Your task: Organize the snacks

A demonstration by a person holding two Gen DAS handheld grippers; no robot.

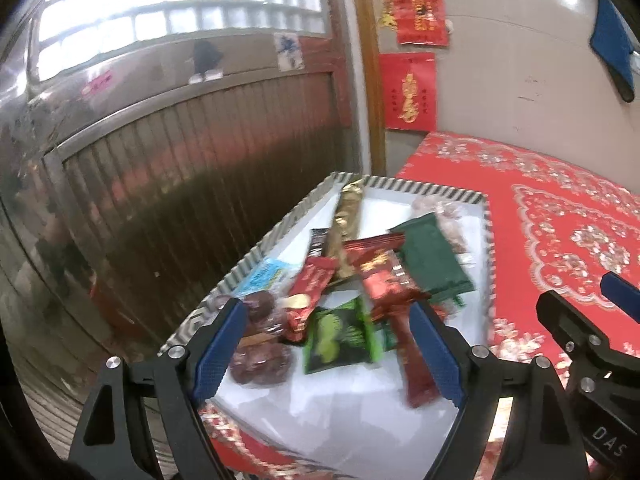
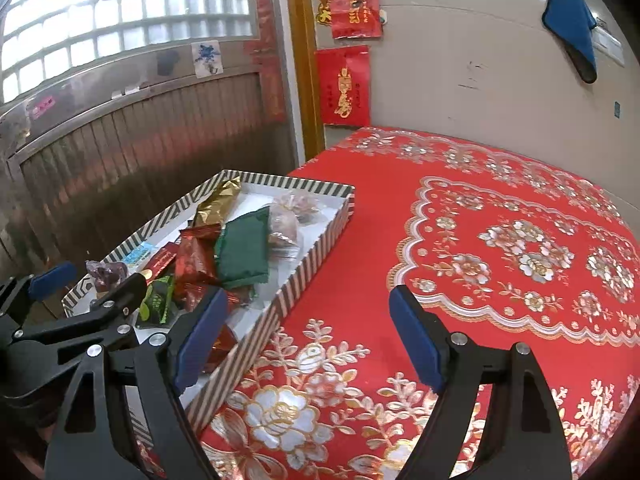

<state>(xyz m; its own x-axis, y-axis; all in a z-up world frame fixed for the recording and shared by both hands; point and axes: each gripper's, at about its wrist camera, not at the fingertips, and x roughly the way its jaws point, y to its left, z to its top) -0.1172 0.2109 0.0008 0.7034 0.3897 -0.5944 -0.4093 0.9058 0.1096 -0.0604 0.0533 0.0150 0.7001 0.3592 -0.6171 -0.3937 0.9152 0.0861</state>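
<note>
In the shallow striped-rim cardboard tray [image 2: 304, 264] all visible foil snack packets [image 1: 384, 276] lie heaped; 2 grippers, left gripper [image 1: 332, 344] and right gripper [image 2: 308, 332], gape wide, empty; stage indeterminate.

The right gripper [image 2: 304, 340] hangs over the red floral tablecloth [image 2: 500, 248] with its blue-padded fingers [image 2: 416, 340] spread wide and nothing between them. Just to its left sits the striped tray [image 2: 296, 276], its white floor heaped with snack packets: a gold wrapper [image 2: 218, 200] at the far end, a dark green packet [image 2: 244, 248] beside a clear bag of brownish sweets [image 2: 286, 224], a red foil packet [image 2: 196, 260], and a bright green one [image 2: 158, 304] nearer the camera. The left gripper [image 2: 86, 284] reaches in above the tray's near end; whether it touches anything is hard to tell. Red paper decorations [image 2: 344, 84] hang on the wall behind.
</note>
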